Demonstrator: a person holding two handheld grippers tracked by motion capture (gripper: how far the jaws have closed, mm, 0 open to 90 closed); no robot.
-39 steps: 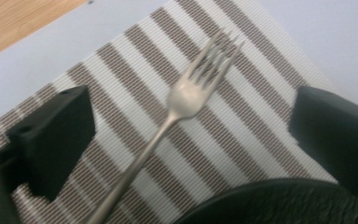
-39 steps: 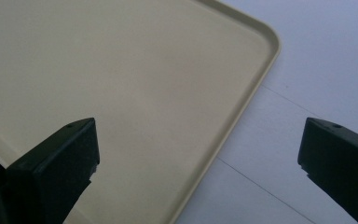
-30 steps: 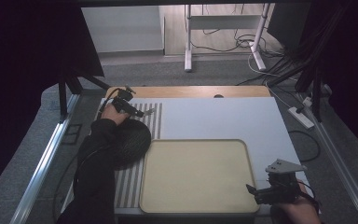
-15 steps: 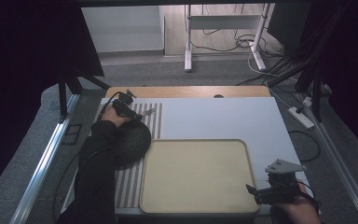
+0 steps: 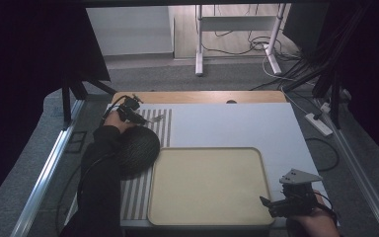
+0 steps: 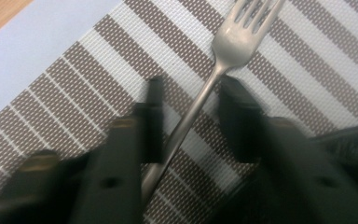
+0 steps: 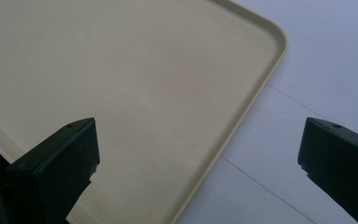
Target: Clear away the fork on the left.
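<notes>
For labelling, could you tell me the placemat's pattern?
Brown and white stripes on the placemat, clearest in the left gripper view.

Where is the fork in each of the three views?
High view: the fork lies upper left, on the striped placemat, just ahead of the left gripper.
Left gripper view: centre, handle between the jaws, tines at the top edge.
Right gripper view: not in it.
Shared landmark: the placemat's stripes.

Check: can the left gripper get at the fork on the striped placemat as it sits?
Probably yes. The left gripper already straddles the fork: the handle runs up between its jaws, which have just been closing. A gap shows on each side, so no firm grip yet. Nothing on the striped placemat blocks it.
</notes>
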